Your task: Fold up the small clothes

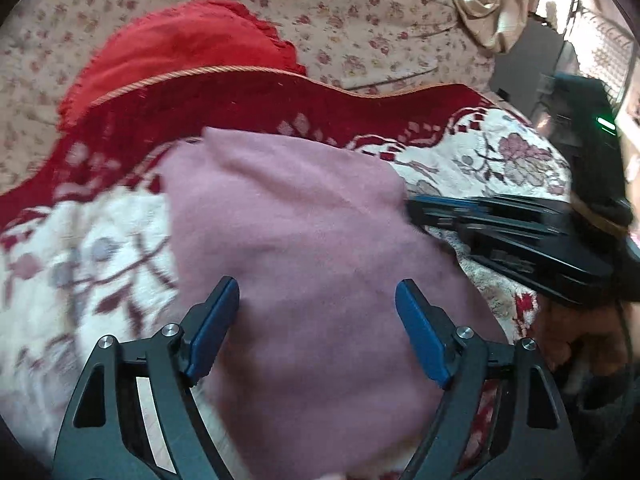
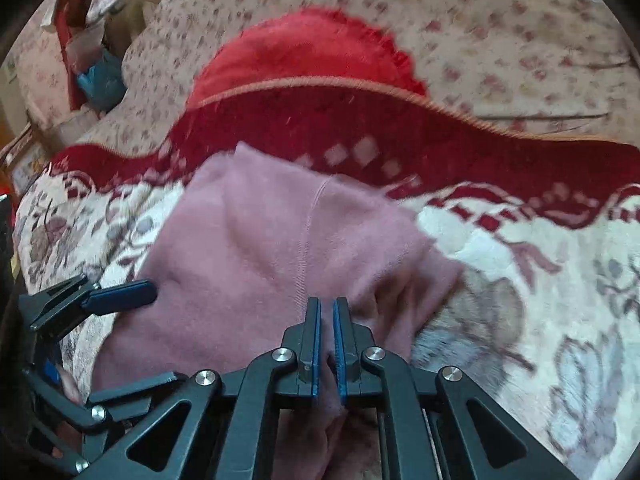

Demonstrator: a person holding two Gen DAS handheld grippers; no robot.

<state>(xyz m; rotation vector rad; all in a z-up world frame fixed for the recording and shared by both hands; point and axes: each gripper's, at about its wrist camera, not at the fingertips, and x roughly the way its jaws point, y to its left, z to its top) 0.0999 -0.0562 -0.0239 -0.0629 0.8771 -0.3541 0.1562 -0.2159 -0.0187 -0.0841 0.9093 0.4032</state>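
Observation:
A small pink fleece garment lies on a red and white floral blanket. My left gripper is open just above the garment's near part, with nothing between its blue pads. My right gripper is shut on a pinched fold of the pink garment at its near edge. The right gripper also shows in the left wrist view, at the garment's right edge. One finger of the left gripper shows in the right wrist view, at the garment's left side.
A bright red cushion lies behind the blanket on a floral bedsheet. Beige cloth hangs at the back right. Cluttered items stand at the far left in the right wrist view.

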